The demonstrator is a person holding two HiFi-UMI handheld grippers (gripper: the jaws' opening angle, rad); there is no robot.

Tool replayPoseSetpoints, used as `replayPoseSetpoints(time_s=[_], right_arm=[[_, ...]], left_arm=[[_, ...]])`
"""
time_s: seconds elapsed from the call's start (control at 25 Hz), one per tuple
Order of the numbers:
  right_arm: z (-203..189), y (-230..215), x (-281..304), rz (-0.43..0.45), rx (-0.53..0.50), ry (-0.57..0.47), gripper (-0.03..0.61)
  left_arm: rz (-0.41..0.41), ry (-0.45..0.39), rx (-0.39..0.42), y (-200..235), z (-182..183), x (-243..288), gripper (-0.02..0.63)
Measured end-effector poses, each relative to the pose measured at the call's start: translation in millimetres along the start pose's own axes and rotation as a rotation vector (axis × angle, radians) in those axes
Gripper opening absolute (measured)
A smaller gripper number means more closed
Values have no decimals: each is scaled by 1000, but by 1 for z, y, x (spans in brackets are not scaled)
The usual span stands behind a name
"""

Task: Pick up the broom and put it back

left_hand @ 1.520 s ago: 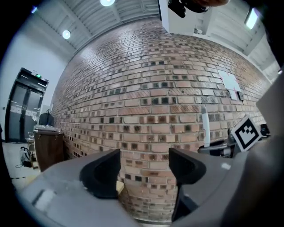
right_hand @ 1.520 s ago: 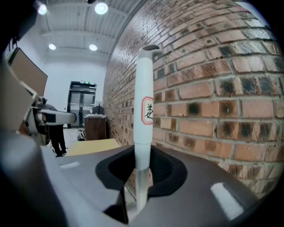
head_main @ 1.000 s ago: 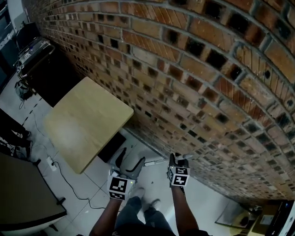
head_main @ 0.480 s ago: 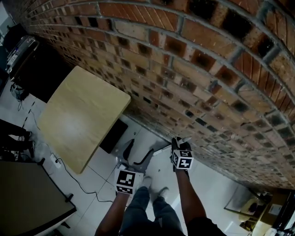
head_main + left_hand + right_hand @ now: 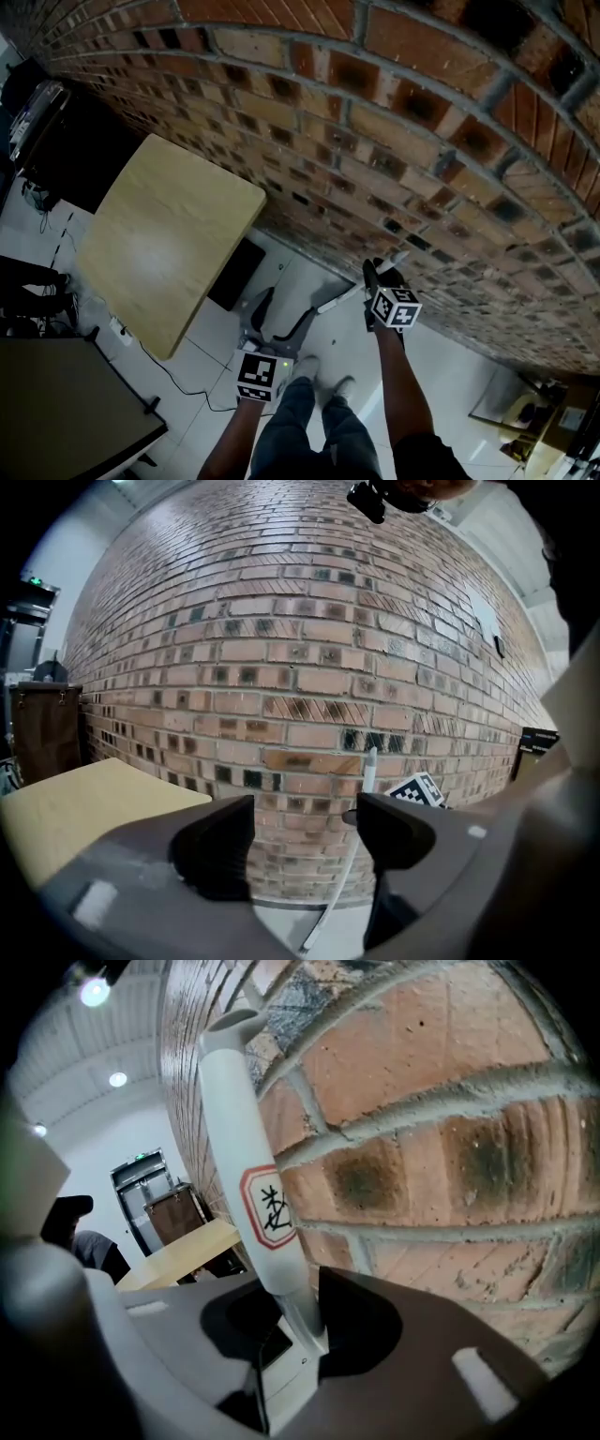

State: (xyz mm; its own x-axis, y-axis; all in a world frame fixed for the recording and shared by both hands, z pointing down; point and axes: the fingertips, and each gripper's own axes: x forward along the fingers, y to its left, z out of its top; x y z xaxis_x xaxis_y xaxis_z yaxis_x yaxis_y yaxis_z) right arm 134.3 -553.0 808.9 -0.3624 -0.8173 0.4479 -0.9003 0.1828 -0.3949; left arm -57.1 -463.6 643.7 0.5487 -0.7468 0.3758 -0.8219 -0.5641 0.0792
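Vs 1 s ago: my L claw (image 5: 281, 317) sits lower, jaws apart, empty, well off the wall (image 5: 375, 141). Broom (image 5: 337, 298) handle now slants w/ its tip close by the wall. My R claw (image 5: 377, 274) has swung right w/ it, clamped on the handle, jaws just eased a hair. Table (image 5: 159, 234) corner nr wall at left; open floor along wall's foot to the right.

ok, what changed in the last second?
Right claw, shut on the broom handle, has carried it up and to the right in the head view, closer to the brick wall. Nothing was let go. Left claw is open and empty and took hold of nothing. Table unchanged.
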Motion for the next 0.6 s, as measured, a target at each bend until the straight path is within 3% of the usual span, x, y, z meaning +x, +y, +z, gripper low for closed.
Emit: replayPoseSetpoints(time_s=[0.32,0.48,0.6], right_arm=[[23,-8,10,-26,11,-97,101],[22,3,10,-36,26,-89,187],[21,8,11,-43,54,-77,195]], left_arm=[[25,33,13,18,-5,2,344],[24,32,17,24,-2,1,344],[17,26,11,23,1,2,344]])
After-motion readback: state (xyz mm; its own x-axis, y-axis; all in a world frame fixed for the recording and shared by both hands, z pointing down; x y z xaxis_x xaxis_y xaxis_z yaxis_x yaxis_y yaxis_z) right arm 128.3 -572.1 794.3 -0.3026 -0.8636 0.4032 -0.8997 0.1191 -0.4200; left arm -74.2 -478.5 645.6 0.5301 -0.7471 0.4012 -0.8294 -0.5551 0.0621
